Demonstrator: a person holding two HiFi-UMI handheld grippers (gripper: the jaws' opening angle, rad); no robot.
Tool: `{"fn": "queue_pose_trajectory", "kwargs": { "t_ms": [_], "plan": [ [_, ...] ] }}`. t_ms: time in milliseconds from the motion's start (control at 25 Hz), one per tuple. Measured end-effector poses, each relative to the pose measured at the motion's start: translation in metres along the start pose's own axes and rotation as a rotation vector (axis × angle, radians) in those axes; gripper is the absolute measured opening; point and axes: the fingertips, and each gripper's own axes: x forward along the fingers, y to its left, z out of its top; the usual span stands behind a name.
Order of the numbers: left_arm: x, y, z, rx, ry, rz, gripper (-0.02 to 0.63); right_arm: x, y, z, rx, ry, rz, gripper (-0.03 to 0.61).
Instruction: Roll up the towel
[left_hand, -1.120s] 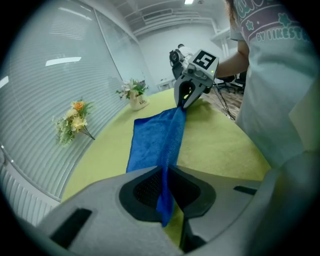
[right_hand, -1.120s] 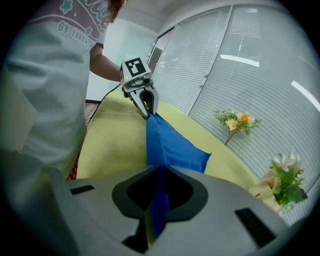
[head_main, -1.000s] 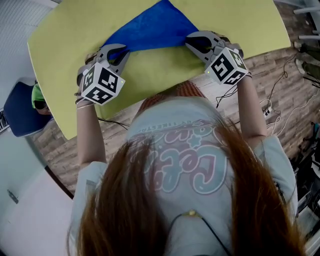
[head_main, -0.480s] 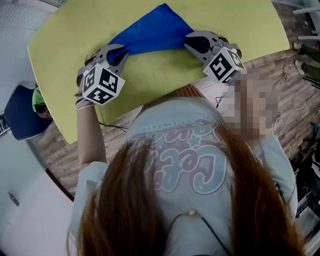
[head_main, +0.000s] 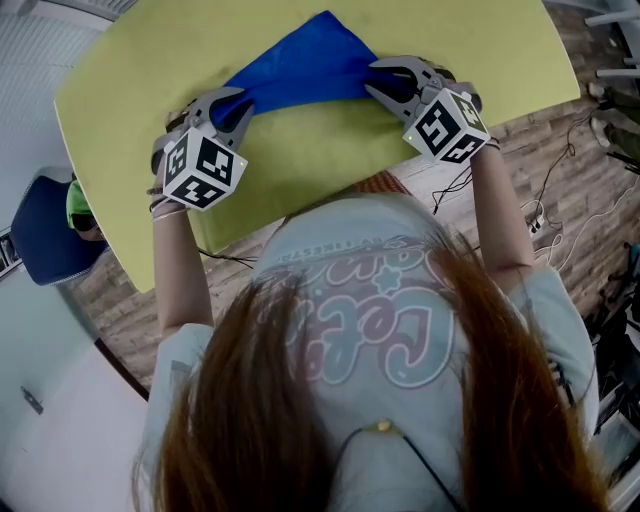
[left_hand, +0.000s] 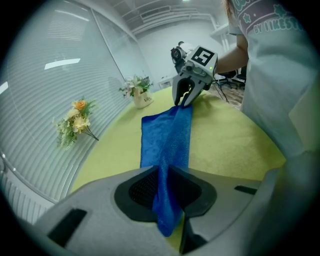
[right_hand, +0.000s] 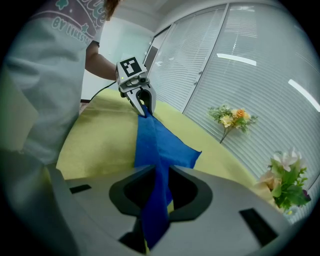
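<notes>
Broadly, a yellow-green table (head_main: 300, 170) fills the upper part of the head view, and the person's pale printed shirt (head_main: 370, 300) fills the lower part. On the table lies the blue towel (head_main: 300, 65), in front of the person. Its long axis runs across the table from one gripper to the other, with the near edge gathered into a taut band between them. A loose corner points away from the person, toward the table's far side.

The left gripper (head_main: 235, 105) is clamped on the towel's left end, and its own view shows the cloth (left_hand: 167, 140) pinched between closed jaws. The right gripper (head_main: 385, 80) has the other end. Its jaws have just been opening, yet the cloth (right_hand: 157, 150) fills the gap between the pads, so the grip holds.

Both gripper views show slatted blinds (right_hand: 250, 65) behind the table. Small flower sprays (left_hand: 75, 120) sit along them, and a potted bunch (left_hand: 140, 92) stands on the table's far side.
</notes>
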Motion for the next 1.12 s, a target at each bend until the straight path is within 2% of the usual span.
{"fn": "queue_pose_trajectory", "kwargs": {
  "t_ms": [240, 520, 720, 1120],
  "plan": [
    [0.001, 0.006, -0.001, -0.004, 0.004, 0.007, 0.05, 0.002, -0.007, -0.001, 0.005, -0.002, -0.003, 0.109],
    [0.0, 0.015, -0.001, -0.011, 0.002, 0.036, 0.107, 0.001, -0.012, -0.001, 0.016, -0.009, -0.013, 0.117],
    [-0.004, 0.024, -0.004, -0.056, -0.012, 0.055, 0.15, -0.003, -0.017, -0.006, 0.037, -0.006, -0.034, 0.118],
    [-0.022, 0.034, -0.003, -0.106, -0.051, 0.096, 0.16, -0.008, -0.015, -0.011, 0.065, -0.003, -0.054, 0.115]
  ]
}}
